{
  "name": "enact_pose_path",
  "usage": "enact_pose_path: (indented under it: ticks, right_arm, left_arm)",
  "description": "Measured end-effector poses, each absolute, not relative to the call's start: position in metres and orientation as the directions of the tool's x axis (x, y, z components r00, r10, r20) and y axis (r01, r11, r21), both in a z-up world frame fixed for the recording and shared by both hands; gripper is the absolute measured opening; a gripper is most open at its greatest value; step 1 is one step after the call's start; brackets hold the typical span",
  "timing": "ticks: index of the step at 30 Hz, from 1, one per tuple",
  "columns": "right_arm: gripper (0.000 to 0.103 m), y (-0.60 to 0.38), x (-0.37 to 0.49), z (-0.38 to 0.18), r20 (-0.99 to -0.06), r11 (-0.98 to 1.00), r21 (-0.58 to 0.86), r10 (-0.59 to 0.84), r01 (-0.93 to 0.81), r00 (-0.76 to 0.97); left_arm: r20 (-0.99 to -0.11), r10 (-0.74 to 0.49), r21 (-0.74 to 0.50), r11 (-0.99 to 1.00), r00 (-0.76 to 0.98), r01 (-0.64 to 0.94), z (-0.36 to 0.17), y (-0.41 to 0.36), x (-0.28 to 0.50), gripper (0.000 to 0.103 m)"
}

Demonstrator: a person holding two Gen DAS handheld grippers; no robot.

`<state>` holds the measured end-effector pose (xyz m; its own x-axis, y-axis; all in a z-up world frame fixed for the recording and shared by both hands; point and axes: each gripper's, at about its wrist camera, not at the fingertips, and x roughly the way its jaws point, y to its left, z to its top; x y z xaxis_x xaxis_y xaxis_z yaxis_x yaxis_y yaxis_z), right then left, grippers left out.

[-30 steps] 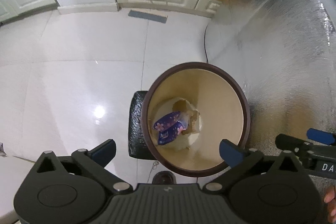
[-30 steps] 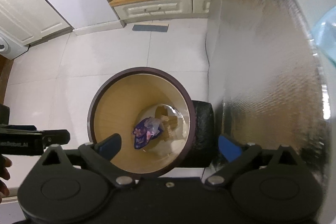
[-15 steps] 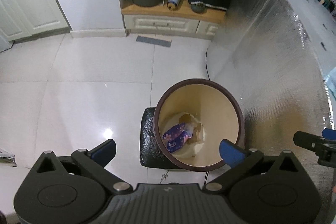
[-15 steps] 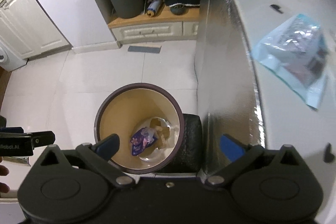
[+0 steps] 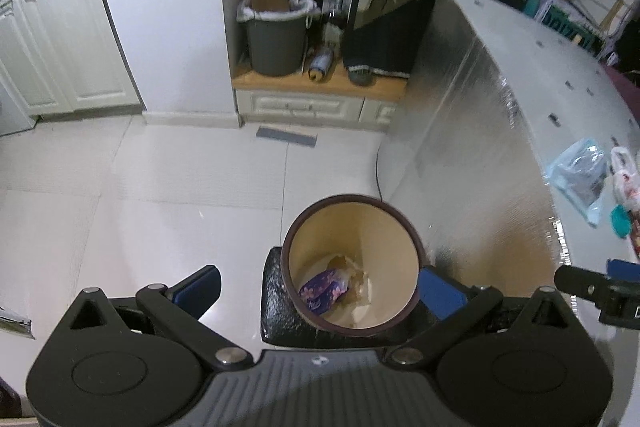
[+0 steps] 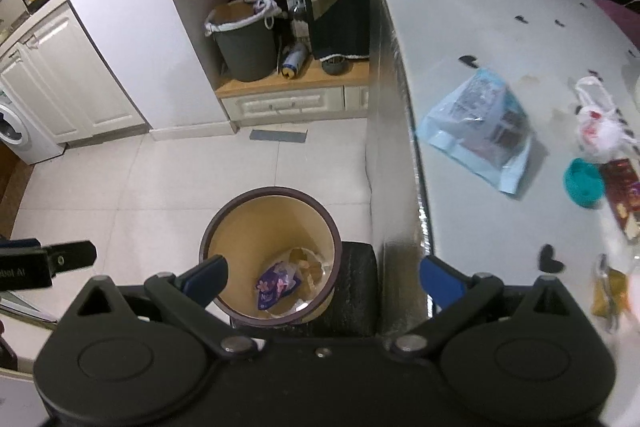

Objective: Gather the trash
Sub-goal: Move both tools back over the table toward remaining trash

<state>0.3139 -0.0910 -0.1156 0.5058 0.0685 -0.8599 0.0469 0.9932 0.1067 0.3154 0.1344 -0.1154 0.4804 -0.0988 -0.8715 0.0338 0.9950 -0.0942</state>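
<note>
Both tongs, left [image 5: 318, 285] and right [image 6: 322, 277], are wide open and hold nothing. They hang over the bin [image 6: 270, 255], which stands on the floor beside the table [image 6: 472, 27]. A purple wrapper [image 6: 276, 285] lies inside the bin. More trash is on the table: a blue bag [image 6: 480, 131], probably light, soft and crinkly. Pinch it by a corner. A white bag [image 6: 600, 127] and a teal lid [image 6: 583, 183] sit just beside it.
</note>
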Motion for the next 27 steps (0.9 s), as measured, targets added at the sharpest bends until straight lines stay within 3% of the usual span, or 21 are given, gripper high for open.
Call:
enact_pose_path:
  ticks: [12,27]
  right_arm:
    - [0.103,-0.14,0.245,-0.058,-0.783,0.993,0.113,0.066,0.037,0.619]
    - [0.103,-0.245,0.159,-0.027,-0.721,0.994,0.088,0.02,0.064,0.693]
  left_arm:
    - [-0.804,-0.109,-0.087,0.994,0.584,0.065,-0.059,0.077,0.249,0.103]
    - [-0.735,-0.168,-0.124,0.986,0.657,0.114,-0.036,-0.031,0.176,0.103]
